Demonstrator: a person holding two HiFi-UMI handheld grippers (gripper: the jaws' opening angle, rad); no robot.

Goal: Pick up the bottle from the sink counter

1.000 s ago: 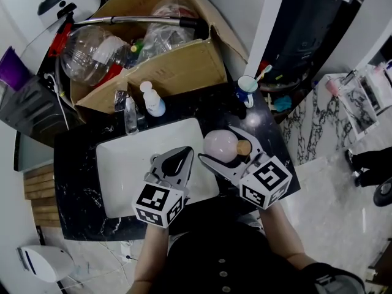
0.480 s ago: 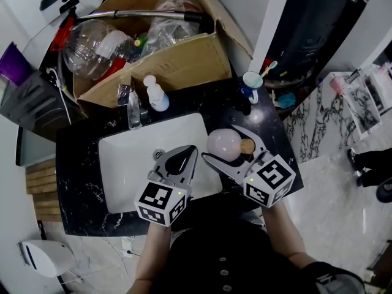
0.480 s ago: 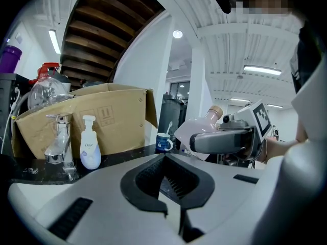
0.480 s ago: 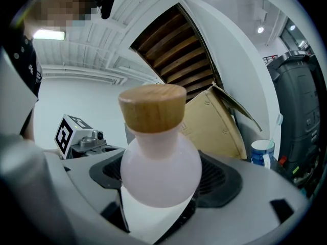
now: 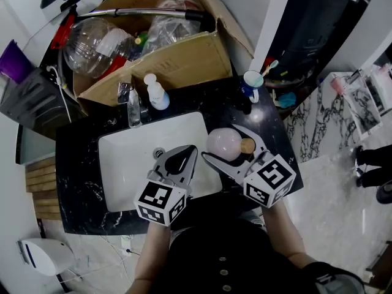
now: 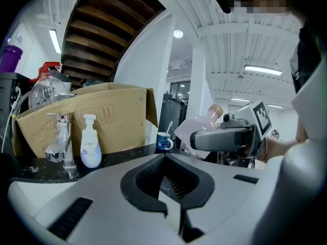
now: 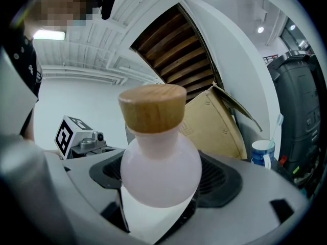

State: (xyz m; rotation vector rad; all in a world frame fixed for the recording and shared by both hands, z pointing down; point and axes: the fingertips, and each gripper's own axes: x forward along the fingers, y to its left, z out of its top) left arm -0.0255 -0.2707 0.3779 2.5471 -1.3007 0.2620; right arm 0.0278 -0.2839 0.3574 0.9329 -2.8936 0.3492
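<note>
While the right gripper (image 5: 219,144) hangs over the black counter (image 5: 79,176) just right of the white sink basin (image 5: 135,164), I see its jaws clamped on the round, pale pink bottle (image 7: 161,170). They grip the bulb of it, and the wooden cap (image 7: 152,107) pokes out beyond the jaw tips. From the head view the cap points right, away from the basin. The left gripper view shows the bottle raised above the counter top.

My left gripper (image 5: 184,155) sits over the near edge of the basin, near the bottle's left side, its jaws pressed together on nothing.

Against half a second ago I find no change in the grip or in either gripper's place. Compared with a second ago the counter has shifted slightly in the head view.

At the far side of the basin stand a chrome tap (image 5: 131,105) and a Dove pump bottle (image 5: 155,97). A blue and white mug with a toothbrush (image 5: 248,84) stands at the far right. Behind them is a cardboard box (image 5: 177,63) full of clear plastic bottles. Nothing lies between the grippers.
</note>
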